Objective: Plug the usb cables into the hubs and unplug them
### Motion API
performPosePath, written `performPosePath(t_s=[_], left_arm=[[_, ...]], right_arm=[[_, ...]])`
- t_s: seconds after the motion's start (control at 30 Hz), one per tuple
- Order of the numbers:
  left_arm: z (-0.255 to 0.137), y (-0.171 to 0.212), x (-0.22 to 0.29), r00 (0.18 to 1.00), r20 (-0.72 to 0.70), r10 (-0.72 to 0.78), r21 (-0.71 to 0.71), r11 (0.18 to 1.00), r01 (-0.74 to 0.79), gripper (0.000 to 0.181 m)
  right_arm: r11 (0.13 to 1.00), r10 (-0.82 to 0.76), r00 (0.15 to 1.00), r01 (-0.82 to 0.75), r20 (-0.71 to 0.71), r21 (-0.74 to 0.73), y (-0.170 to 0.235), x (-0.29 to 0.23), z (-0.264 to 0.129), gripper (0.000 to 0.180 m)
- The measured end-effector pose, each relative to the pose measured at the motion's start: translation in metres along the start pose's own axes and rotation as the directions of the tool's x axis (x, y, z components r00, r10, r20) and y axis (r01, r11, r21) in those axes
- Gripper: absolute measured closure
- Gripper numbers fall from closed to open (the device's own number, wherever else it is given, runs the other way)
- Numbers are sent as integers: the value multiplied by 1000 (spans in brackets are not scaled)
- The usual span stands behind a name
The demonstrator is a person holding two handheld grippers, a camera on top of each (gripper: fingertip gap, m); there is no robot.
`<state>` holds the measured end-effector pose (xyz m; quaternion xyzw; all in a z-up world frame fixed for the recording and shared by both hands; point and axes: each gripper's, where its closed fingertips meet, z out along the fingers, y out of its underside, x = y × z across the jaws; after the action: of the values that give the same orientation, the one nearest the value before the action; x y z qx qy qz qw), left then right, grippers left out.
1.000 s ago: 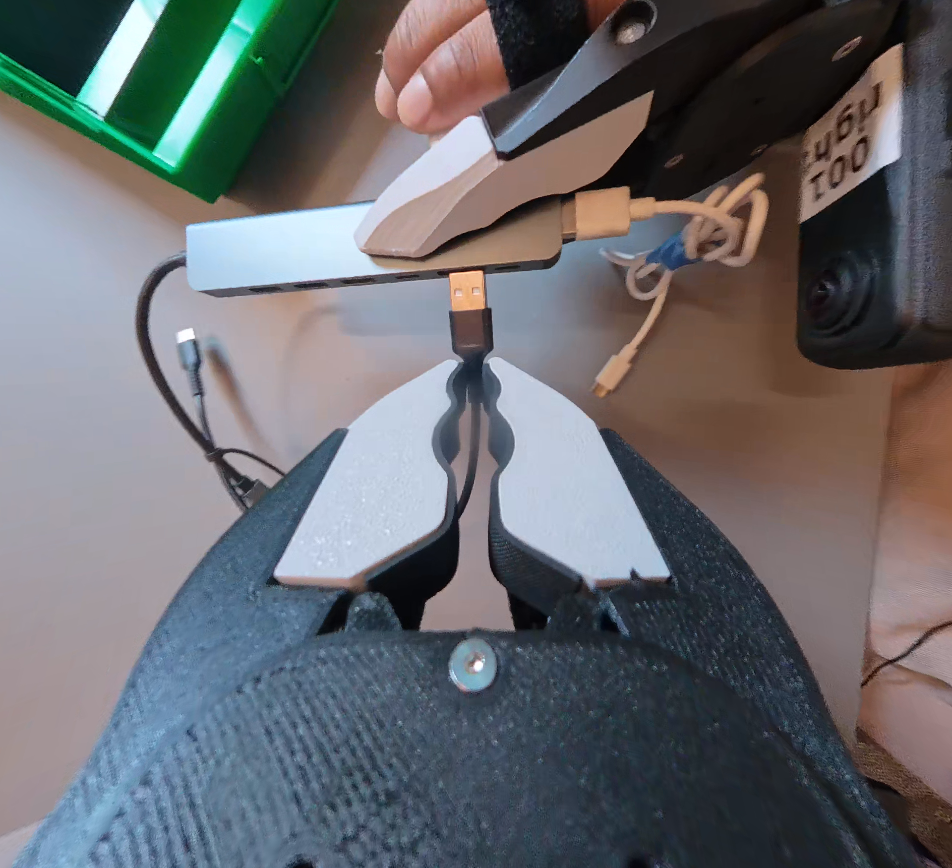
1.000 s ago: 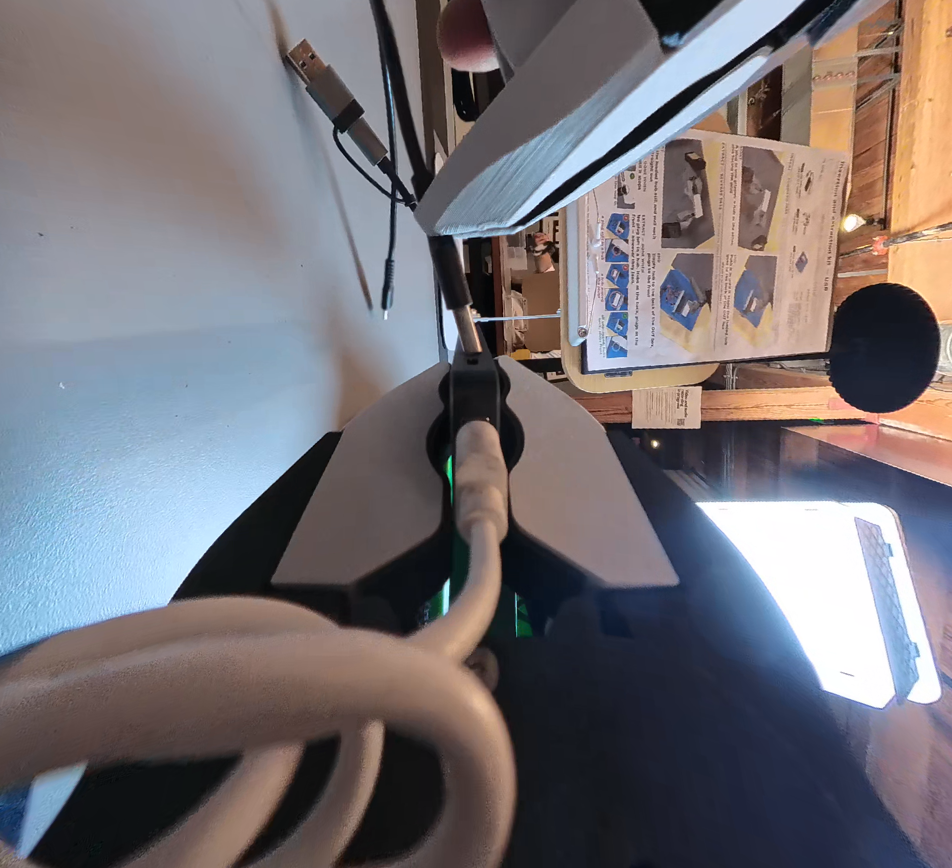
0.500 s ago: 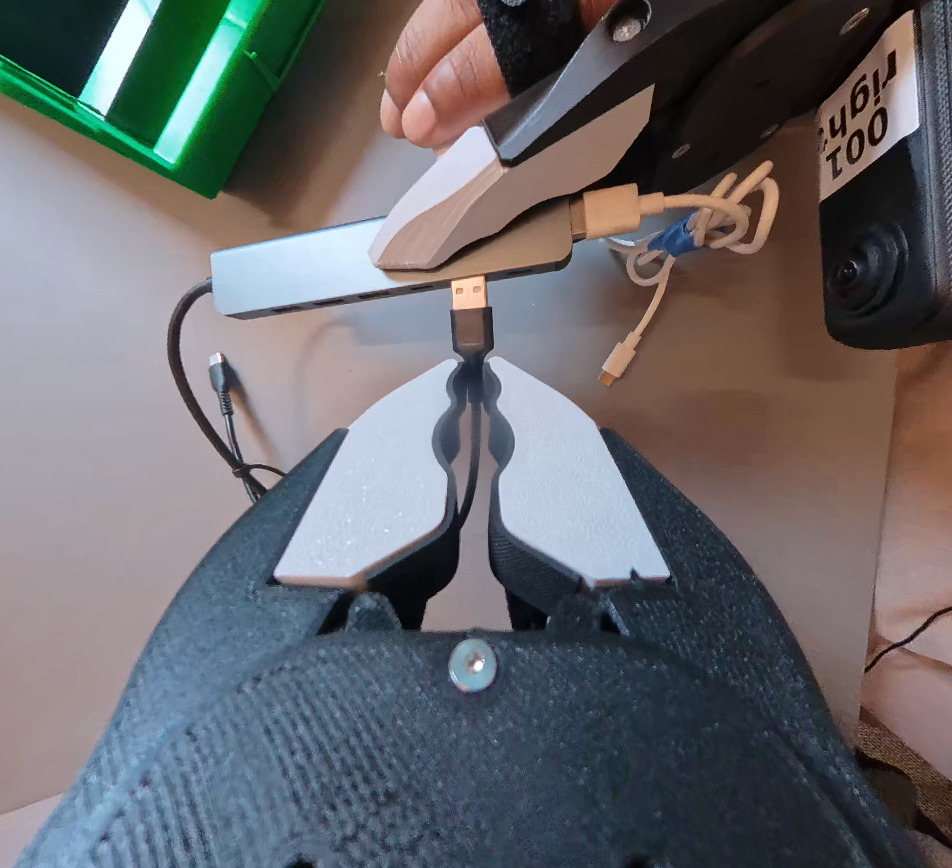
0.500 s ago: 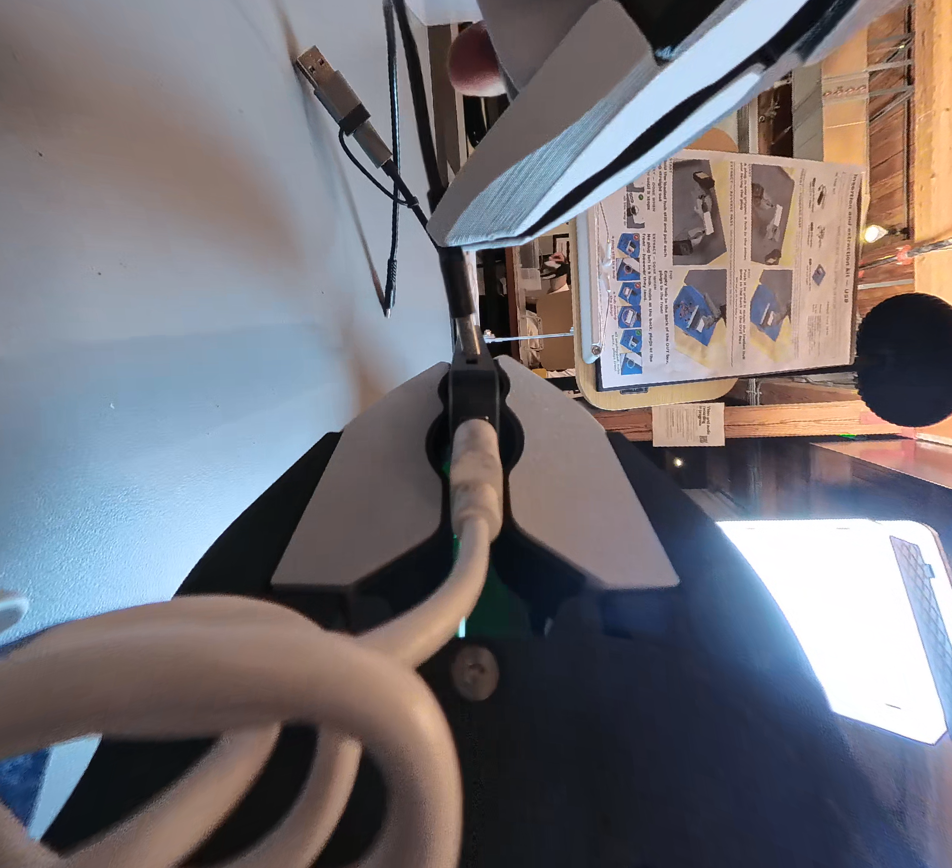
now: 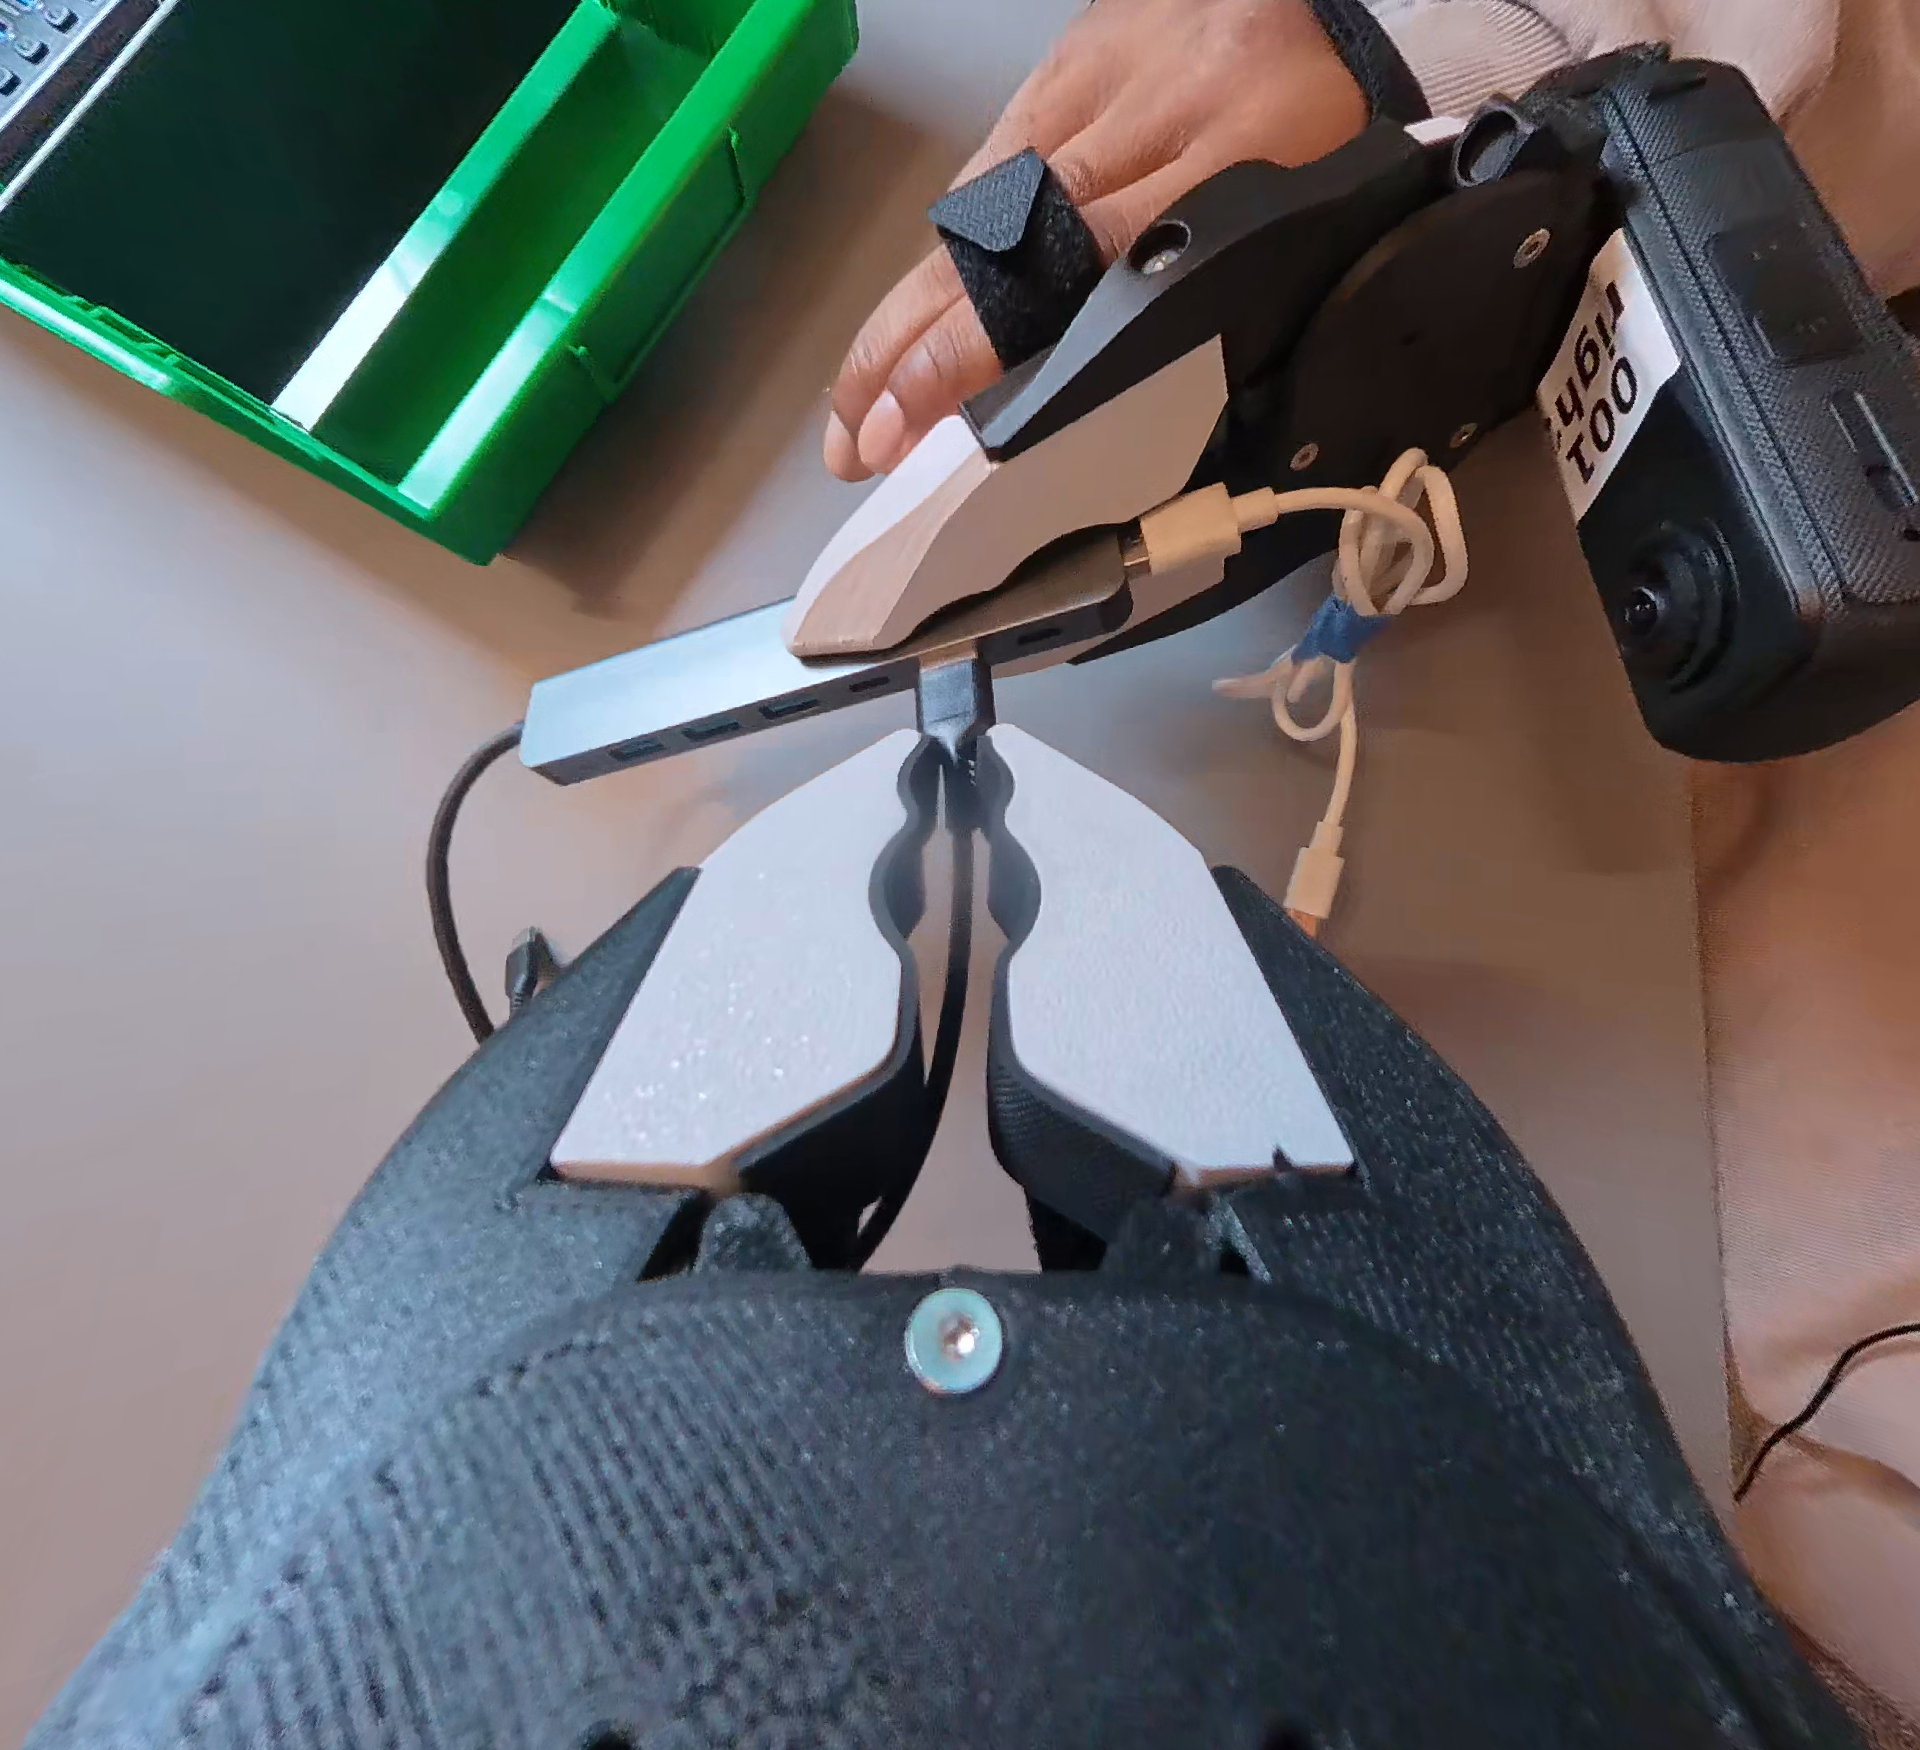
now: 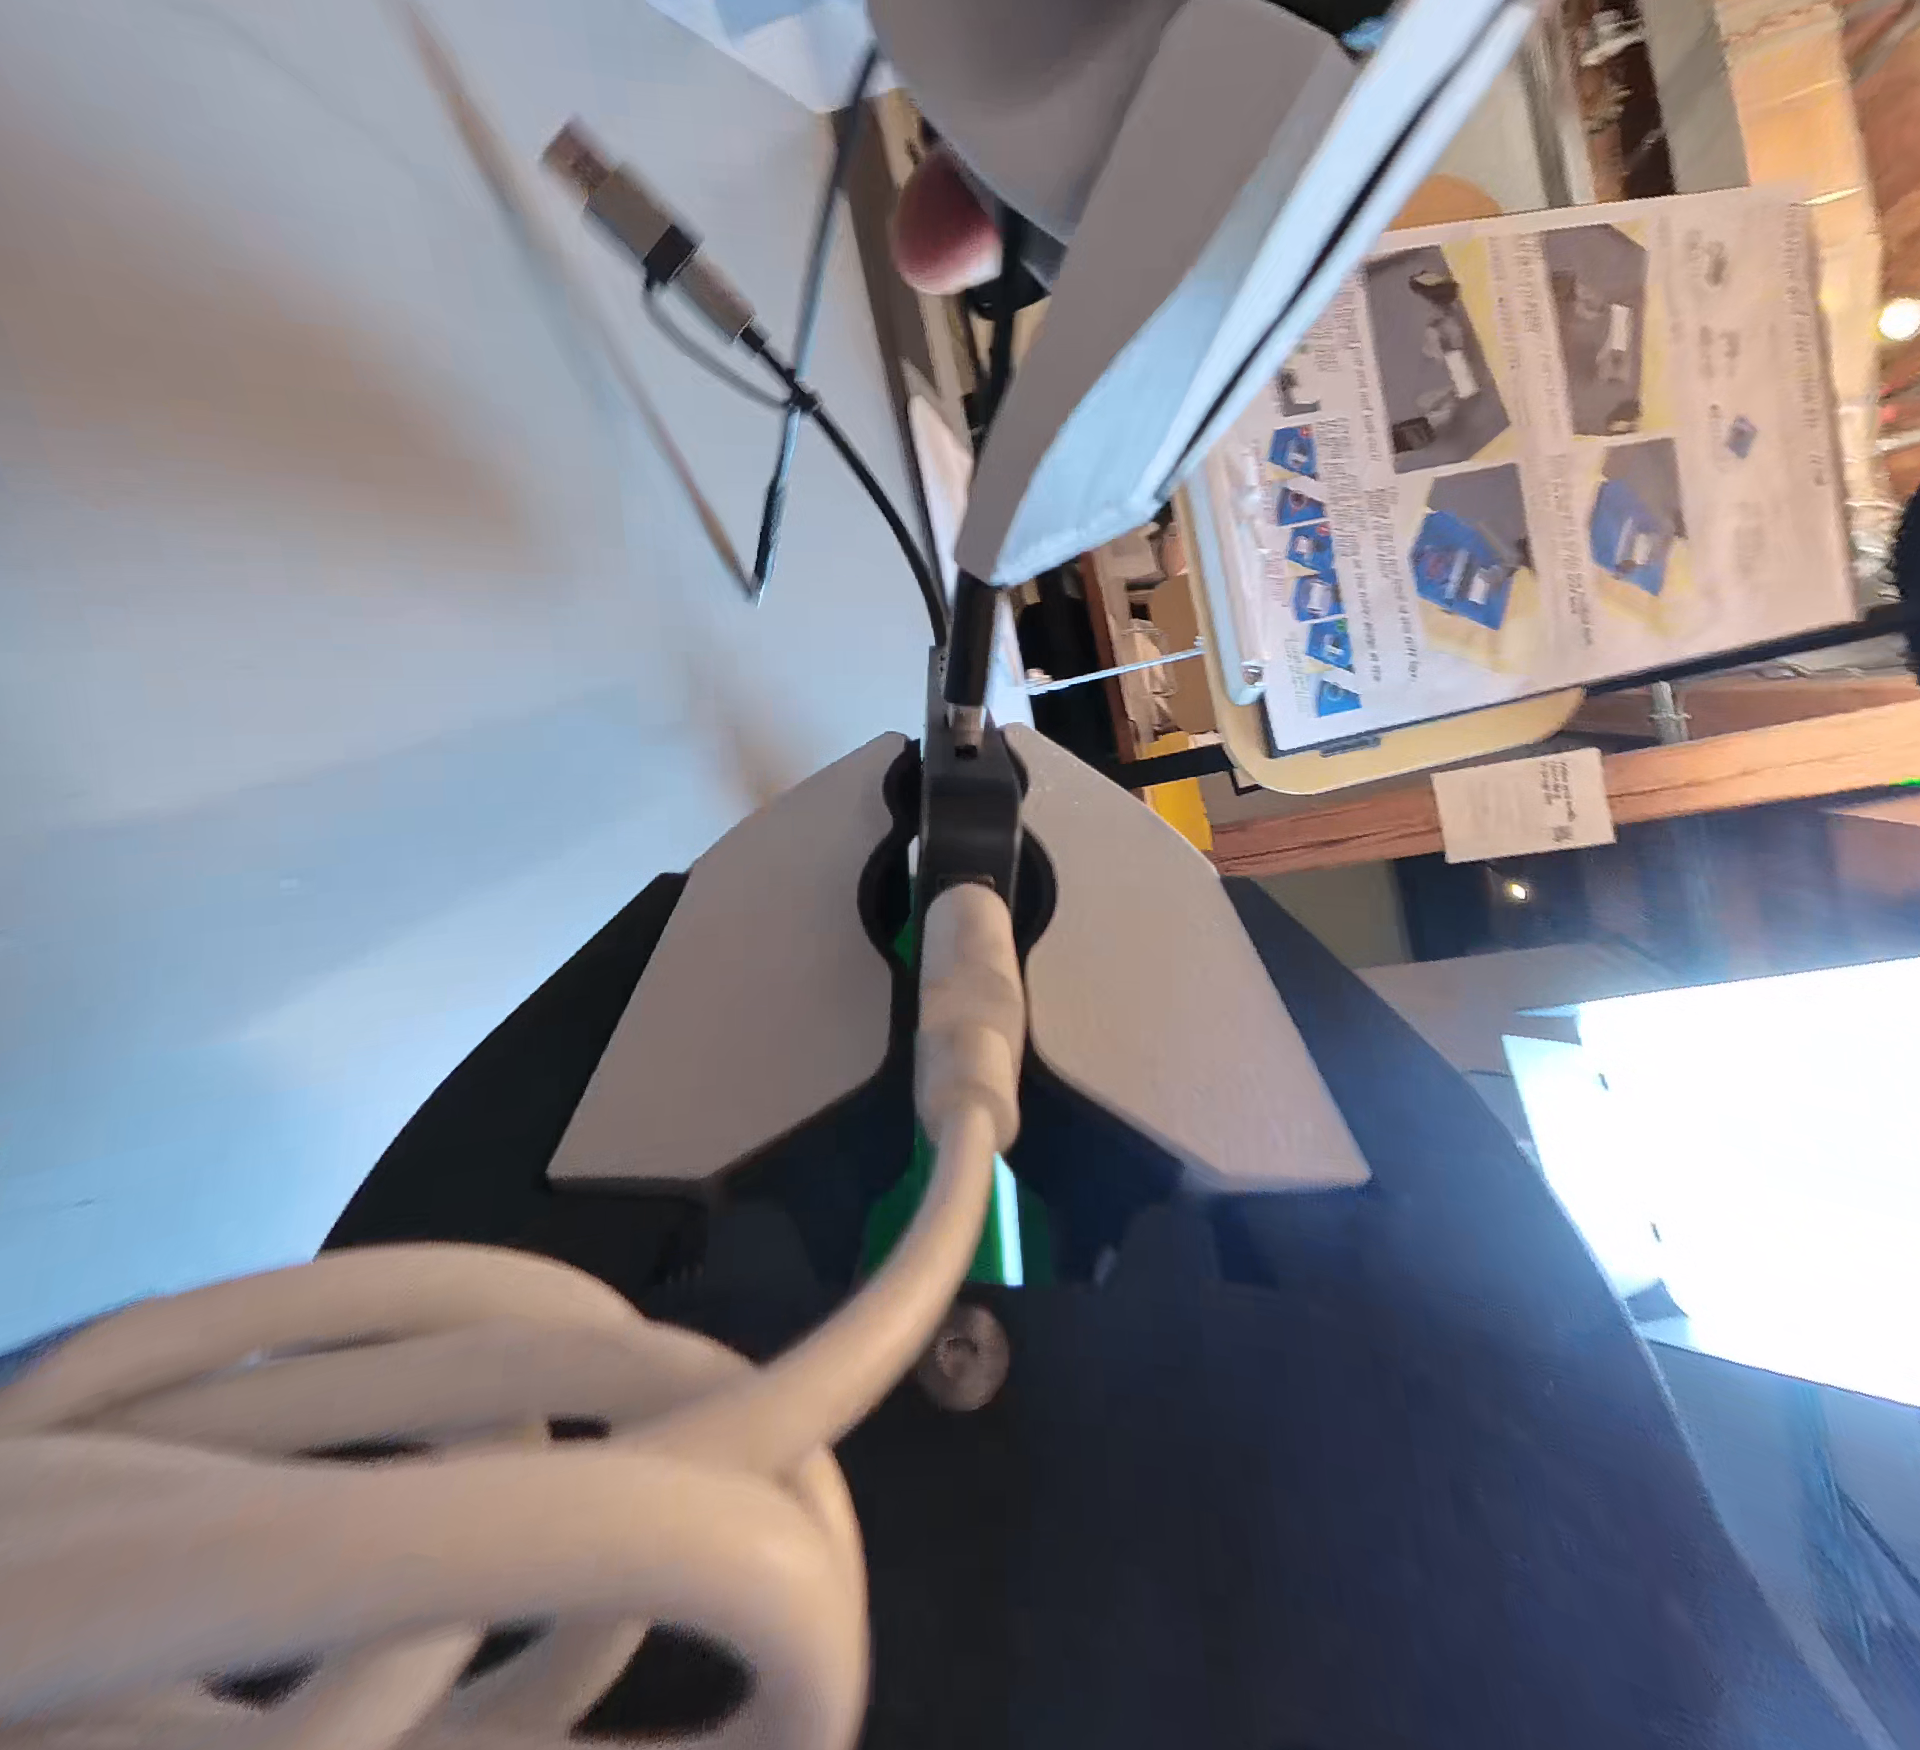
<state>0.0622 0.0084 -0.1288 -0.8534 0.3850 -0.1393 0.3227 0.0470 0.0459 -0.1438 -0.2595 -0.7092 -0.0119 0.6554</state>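
Left gripper (image 5: 954,744) clamped on black USB cable plug (image 5: 954,694), seated in slim grey aluminium hub (image 5: 727,674) at 12 o'clock. Right gripper (image 6: 961,744) pinched hub end; white cable (image 5: 1340,547) plugged at 2 o'clock.

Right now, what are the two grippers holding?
Left hand-held gripper pinches the black USB cable behind its plug; right hand-held gripper clamps the flat grey metal hub's end.

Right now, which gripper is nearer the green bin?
Right. The right gripper clamps the hub at its far end from the green bin; the left gripper sits on the hub's other side, farther from the bin.
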Motion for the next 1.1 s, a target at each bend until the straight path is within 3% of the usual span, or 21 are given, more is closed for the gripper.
performPosePath(t_s=[0.43, 0.57, 0.73, 0.93, 1.0, 1.1], left_arm=[[3, 3, 4, 994, 36, 105, -13, 994, -104, 172], [-17, -22, 3, 986, 65, 152, 152, 975, -160, 163], [-93, -76, -22, 913, 381, 144, 483, 812, -330, 152], [-193, -84, -47, 830, 544, -120, 737, 541, -405, 161], [-202, -71, -56, 817, 546, -187, 762, 517, -391, 165], [-190, -41, -63, 806, 551, -216, 744, 564, -358, 173]], right_arm=[[999, 31, 999, -31, 33, 18, -2, -7, 2, 168], [975, 210, 977, -213, 48, 65, -9, 7, 4, 167], [898, 421, 905, -426, 64, 113, -10, 24, -1, 168], [710, 690, 723, -683, 27, 170, 14, 69, -15, 168], [681, 723, 690, -706, -25, 194, 27, 96, -25, 168], [673, 739, 662, -713, -125, 200, 55, 144, -45, 168]])
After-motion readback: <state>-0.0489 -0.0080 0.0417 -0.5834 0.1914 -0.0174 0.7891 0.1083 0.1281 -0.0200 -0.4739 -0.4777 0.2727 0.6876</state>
